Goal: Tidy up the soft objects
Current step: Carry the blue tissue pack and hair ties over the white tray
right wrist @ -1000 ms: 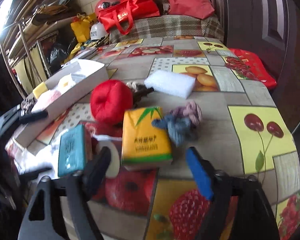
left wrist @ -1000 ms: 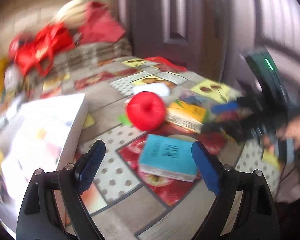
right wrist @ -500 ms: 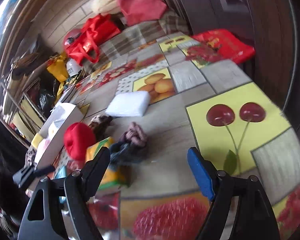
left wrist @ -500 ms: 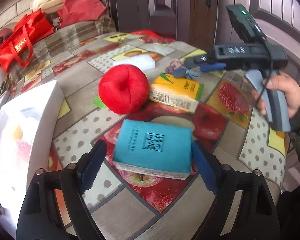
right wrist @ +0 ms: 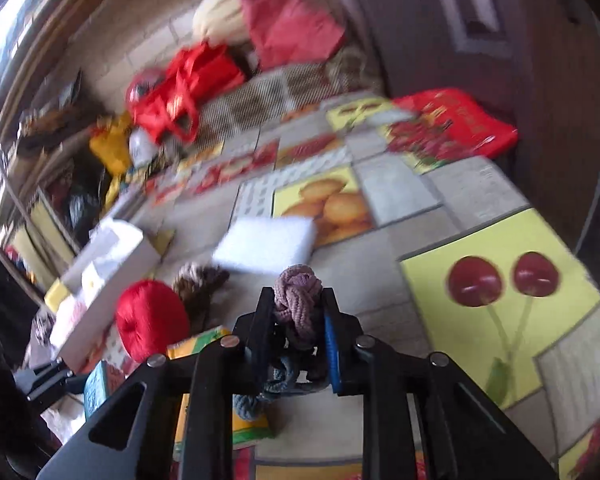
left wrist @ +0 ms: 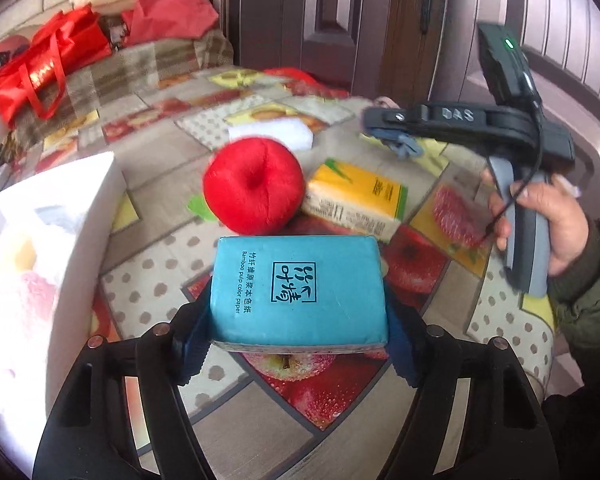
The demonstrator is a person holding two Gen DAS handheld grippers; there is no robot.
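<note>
A blue tissue pack [left wrist: 296, 288] sits between the pads of my left gripper [left wrist: 298, 324]; the jaws are closing and both pads touch its sides. Just beyond it lie a red plush apple [left wrist: 254, 186], a yellow tissue pack [left wrist: 356, 196] and a white sponge [left wrist: 272, 136]. My right gripper [right wrist: 296, 300] is shut on a knotted rope toy [right wrist: 298, 284], mauve on top with a grey-blue part hanging below. In the left wrist view a hand holds that right gripper [left wrist: 380, 120] above the table's right side.
A white open box [left wrist: 60, 240] with soft items inside stands at the left. A brown fluffy thing [right wrist: 198, 284] lies between the apple [right wrist: 152, 326] and the sponge [right wrist: 266, 244]. Red bags [right wrist: 184, 80] crowd the far end. A dark door rises behind the fruit-print tablecloth [right wrist: 500, 248].
My left gripper moved in over the blue pack and narrowed onto its sides. My right gripper swung away from the yellow pack to the rope toy and shut on it.
</note>
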